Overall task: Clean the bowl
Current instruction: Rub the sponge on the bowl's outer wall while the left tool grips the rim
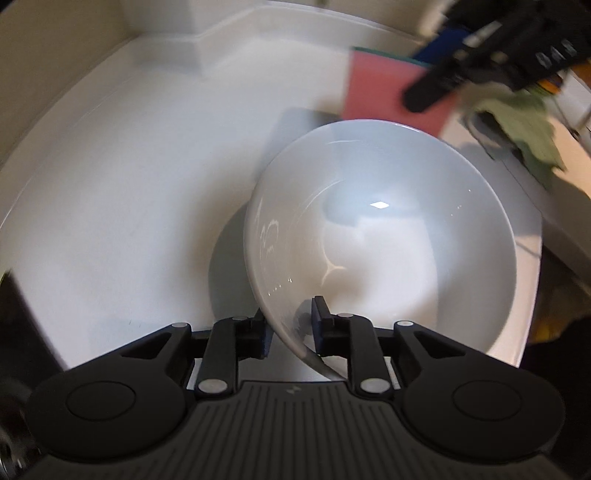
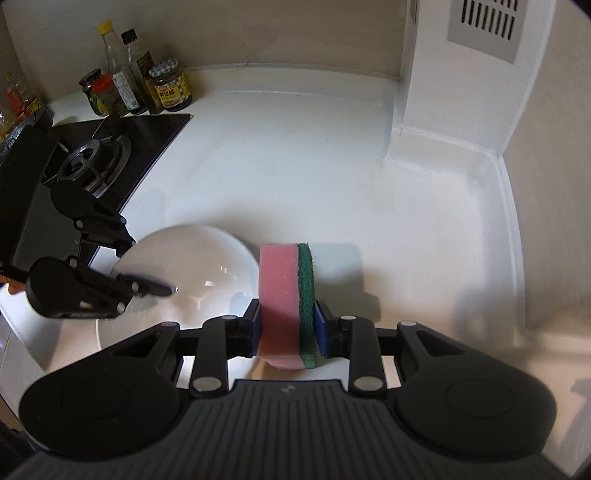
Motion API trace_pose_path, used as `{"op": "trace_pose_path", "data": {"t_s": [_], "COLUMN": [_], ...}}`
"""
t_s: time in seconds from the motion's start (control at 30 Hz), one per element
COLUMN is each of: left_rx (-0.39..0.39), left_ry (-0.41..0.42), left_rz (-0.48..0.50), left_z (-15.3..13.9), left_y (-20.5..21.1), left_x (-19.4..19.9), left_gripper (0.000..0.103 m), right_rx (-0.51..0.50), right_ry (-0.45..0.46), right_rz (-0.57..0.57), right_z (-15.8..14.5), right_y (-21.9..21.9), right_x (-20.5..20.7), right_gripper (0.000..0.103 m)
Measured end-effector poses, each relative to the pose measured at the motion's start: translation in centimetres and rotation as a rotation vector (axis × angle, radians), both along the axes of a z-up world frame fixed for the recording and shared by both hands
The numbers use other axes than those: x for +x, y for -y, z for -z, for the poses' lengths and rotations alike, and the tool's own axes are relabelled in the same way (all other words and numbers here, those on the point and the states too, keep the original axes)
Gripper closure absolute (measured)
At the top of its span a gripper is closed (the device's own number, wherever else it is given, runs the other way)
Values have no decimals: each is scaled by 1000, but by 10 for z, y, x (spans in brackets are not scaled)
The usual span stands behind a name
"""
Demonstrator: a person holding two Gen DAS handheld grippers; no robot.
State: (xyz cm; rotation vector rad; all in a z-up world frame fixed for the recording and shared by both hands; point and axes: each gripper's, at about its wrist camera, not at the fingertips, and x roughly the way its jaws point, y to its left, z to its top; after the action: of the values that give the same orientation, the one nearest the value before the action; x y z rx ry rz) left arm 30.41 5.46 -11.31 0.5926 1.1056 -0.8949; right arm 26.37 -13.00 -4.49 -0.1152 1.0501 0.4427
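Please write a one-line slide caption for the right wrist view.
Right gripper clamps a pink sponge with green scouring layer beside the white ceramic bowl held by the left gripper.

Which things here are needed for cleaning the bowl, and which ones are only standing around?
Needed: white bowl, held at its rim by the left gripper; pink and green sponge, held by the right gripper.

Standing around: sauce jars and bottles, gas burner, green cloth.

Kitchen corner, white counter (image 2: 295,166)
Gas hob (image 2: 99,155) at nine o'clock; condiment bottles (image 2: 136,81) at ten; wall vent (image 2: 484,22) at one.
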Motion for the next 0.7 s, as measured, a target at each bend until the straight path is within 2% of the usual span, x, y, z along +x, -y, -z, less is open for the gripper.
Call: {"op": "trace_pose_path", "data": {"t_s": [0.1,0.27,0.37,0.4,0.47,0.63,0.7], "left_rx": [-9,-82,-108,-112,-100,-8,5], "left_ry": [7,8,13,16,26,66,70], "left_rz": [-86,-390,-470,-472,-425,-148,-41], "left_z": [-2,-23,-20,-18,-16,-20,-22], "left_y": [-4,-33,-39,-39,-37,-27,-25], "left_x": [-2,-39,-52,-55,-57,-48,-38], "left_gripper": [78,78,79,84,84,83,83], "right_rx": [-2,15,3,-3,-19,-44,-34], "right_ry": [-1,16,35,40,46,26,17], "right_rz": [1,6,-17,-25,-40,-72,-65], "right_z": [0,1,1,1,0,-3,-4], "right_y": [0,3,1,0,0,2,5], "right_x": [0,-8,-16,-19,-28,-46,-44], "right_gripper": [78,78,78,78,77,77,78]}}
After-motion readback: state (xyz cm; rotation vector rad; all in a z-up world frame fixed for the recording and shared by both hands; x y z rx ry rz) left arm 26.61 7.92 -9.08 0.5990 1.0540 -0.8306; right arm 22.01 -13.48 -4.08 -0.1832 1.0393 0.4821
